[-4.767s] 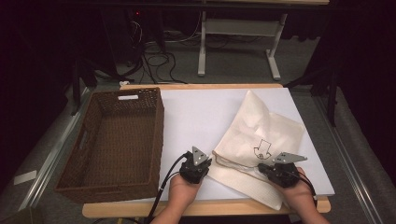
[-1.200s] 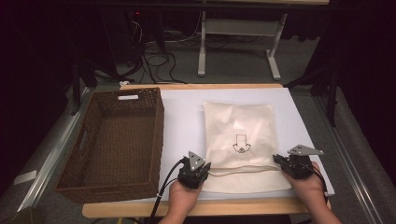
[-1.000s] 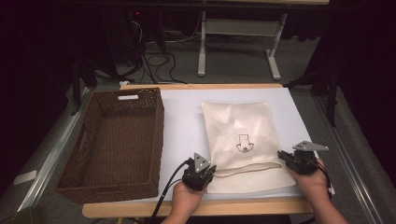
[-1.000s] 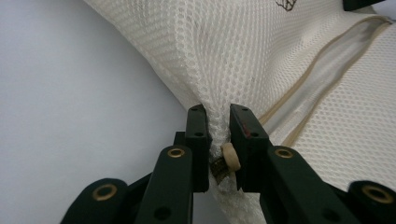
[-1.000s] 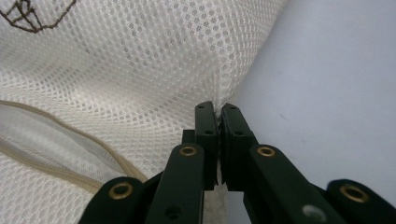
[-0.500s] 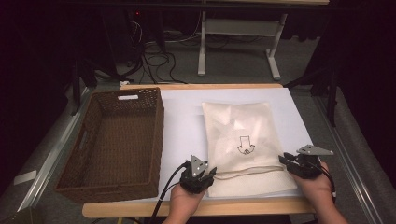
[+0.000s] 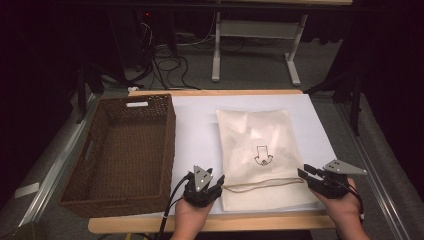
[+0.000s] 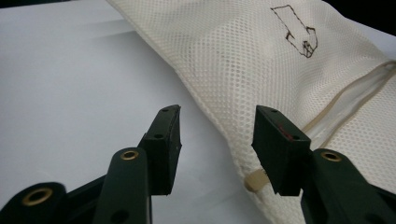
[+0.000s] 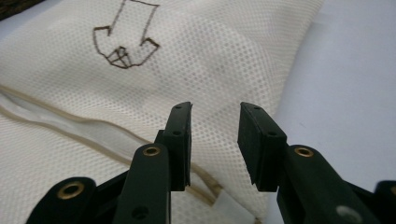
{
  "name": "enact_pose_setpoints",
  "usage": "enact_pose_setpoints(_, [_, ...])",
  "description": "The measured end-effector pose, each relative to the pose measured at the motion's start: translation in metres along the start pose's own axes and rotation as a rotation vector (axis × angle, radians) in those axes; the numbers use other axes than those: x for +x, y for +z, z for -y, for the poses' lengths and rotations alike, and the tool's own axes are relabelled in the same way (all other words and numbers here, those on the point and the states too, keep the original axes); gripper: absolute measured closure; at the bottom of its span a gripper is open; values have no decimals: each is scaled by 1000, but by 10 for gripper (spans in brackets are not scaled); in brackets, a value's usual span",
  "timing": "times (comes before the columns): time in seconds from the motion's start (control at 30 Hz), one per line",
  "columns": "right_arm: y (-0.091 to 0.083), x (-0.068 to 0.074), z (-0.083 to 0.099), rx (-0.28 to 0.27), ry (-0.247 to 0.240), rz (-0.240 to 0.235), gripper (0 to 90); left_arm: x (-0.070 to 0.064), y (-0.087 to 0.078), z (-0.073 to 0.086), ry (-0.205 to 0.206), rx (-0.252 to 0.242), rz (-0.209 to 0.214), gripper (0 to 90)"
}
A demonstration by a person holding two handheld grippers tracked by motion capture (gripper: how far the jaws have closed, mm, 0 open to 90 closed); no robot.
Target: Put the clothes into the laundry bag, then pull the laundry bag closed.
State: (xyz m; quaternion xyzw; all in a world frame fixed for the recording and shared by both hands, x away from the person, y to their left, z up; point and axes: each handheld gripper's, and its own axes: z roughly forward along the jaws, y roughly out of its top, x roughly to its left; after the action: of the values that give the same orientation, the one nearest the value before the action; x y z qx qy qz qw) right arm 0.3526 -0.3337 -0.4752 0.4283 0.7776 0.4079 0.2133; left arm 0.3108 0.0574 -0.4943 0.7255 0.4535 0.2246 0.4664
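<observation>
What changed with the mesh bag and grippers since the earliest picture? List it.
The mesh bag was turned from a slant to lie straight and flat. The left gripper and right gripper now sit open at its near edge's corners. The wicker basket stayed put.

Dim room, dark beyond table. Wooden-edged table (image 7: pixel 215 224) topped with white sheet (image 7: pixel 197 125), brightly lit against surroundings. Grey carpet floor (image 7: pixel 250 65) behind. White-legged desk frame (image 7: pixel 252 47) standing at far side, feet on carpet. Tangle of black cables (image 7: pixel 165 60) on floor left of frame, small red light above. Metal rail (image 7: pixel 55 167) running along table's left side; another (image 7: pixel 367 165) along right. Dark stand legs (image 7: pixel 87 87) at left, black shapes at right.
</observation>
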Motion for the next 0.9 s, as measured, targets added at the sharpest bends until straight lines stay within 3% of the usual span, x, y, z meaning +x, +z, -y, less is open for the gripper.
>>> enact_pose_setpoints(0.07, [-1,6,-1,-5,-16,-10,657,3,-4,1,-7,3,-8,513])
enact_pose_setpoints(0.17, [-1,17,-2,-17,-37,-30,650,7,-10,4,23,38,-23,502])
enact_pose_setpoints(0.27, [1,28,-3,-19,-50,-49,646,12,-19,9,6,50,-28,494])
enact_pose_setpoints(0.43, [6,48,-8,-22,-89,-82,633,15,-31,8,-21,-13,-52,463])
enact_pose_setpoints(0.47, [7,52,-10,-24,-90,-92,630,14,-32,8,-15,-23,-68,449])
enact_pose_setpoints(0.9, [29,92,-21,-27,-151,-161,586,13,-28,9,-12,10,-44,426])
